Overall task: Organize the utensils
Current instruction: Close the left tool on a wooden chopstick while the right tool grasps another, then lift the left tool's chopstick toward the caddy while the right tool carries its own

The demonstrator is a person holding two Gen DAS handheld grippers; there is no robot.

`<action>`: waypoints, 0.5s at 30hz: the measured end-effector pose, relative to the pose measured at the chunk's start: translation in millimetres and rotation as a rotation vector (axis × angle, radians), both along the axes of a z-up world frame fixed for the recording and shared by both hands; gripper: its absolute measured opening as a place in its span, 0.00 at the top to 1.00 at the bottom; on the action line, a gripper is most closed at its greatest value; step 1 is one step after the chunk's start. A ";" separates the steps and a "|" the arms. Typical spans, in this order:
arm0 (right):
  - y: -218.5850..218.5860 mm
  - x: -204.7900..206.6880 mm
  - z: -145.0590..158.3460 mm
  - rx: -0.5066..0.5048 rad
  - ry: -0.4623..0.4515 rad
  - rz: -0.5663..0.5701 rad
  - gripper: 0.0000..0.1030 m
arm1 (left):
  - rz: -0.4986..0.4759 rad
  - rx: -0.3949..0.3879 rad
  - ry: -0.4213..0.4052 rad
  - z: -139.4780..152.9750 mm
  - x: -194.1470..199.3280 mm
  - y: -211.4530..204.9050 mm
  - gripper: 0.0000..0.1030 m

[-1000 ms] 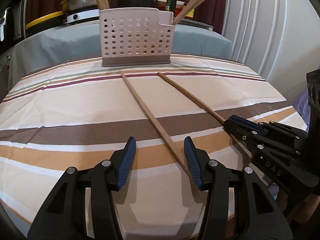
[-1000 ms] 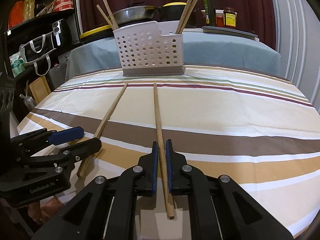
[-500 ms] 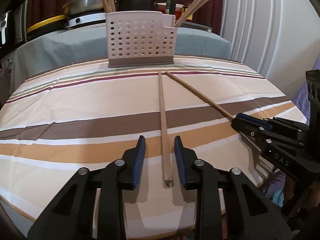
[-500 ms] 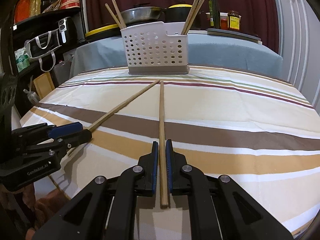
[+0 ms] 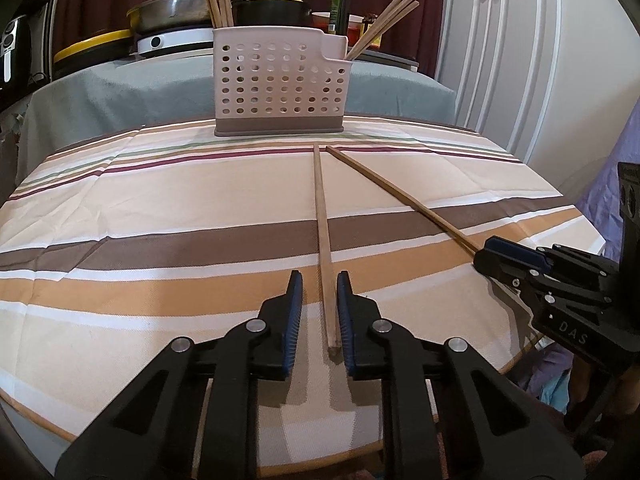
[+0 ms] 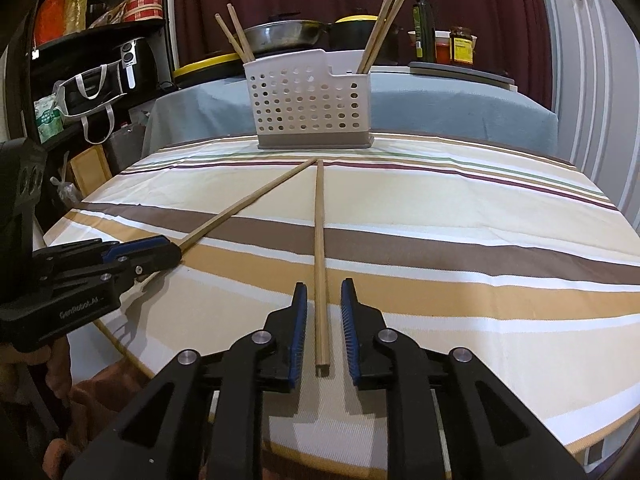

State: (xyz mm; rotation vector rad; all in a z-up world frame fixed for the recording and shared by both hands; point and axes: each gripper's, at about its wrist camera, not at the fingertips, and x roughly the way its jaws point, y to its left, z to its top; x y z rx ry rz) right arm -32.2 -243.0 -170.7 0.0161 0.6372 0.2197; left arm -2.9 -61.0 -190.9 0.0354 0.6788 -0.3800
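Two wooden chopsticks lie on the striped tablecloth (image 5: 160, 208), their far tips nearly meeting in front of a white perforated utensil holder (image 5: 280, 84) that has chopsticks (image 5: 384, 20) standing in it. My left gripper (image 5: 319, 312) is open and narrow around the near end of one chopstick (image 5: 322, 220), which lies close to the right pad. My right gripper (image 6: 324, 312) is open around the near end of the other chopstick (image 6: 319, 232), with gaps on both sides. Each gripper also shows from the side in the other view: right gripper (image 5: 486, 254), left gripper (image 6: 172, 250).
Behind the holder (image 6: 308, 104) a grey-blue cloth covers a counter (image 6: 440, 112) with pots, a bottle and jars. A dark shelf with bags (image 6: 80, 92) stands left, white cabinet doors (image 5: 500, 60) right. The table's rounded edge (image 5: 360, 452) runs just under both grippers.
The right gripper, shut on its chopstick before, has opened. The left gripper swung in line with its chopstick and its fingers have drawn closer around it.
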 end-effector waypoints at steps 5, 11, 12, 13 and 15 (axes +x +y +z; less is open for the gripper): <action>-2.3 -5.1 -0.3 0.005 -0.004 0.004 0.82 | 0.006 -0.008 0.000 -0.1 -0.7 1.8 0.88; -4.8 -9.0 -0.7 0.011 -0.005 0.004 0.86 | 0.004 -0.016 0.003 0.1 -1.7 3.1 0.93; -4.6 -9.2 -0.7 0.015 -0.004 0.006 0.88 | 0.002 -0.017 0.004 0.2 -1.6 3.4 0.93; -4.5 -9.1 -0.8 0.018 -0.004 0.006 0.91 | 0.000 -0.016 0.003 0.5 -2.0 3.4 0.93; -3.8 -9.2 -0.1 0.015 -0.006 0.004 0.93 | -0.001 -0.015 0.002 0.7 -3.1 3.6 0.93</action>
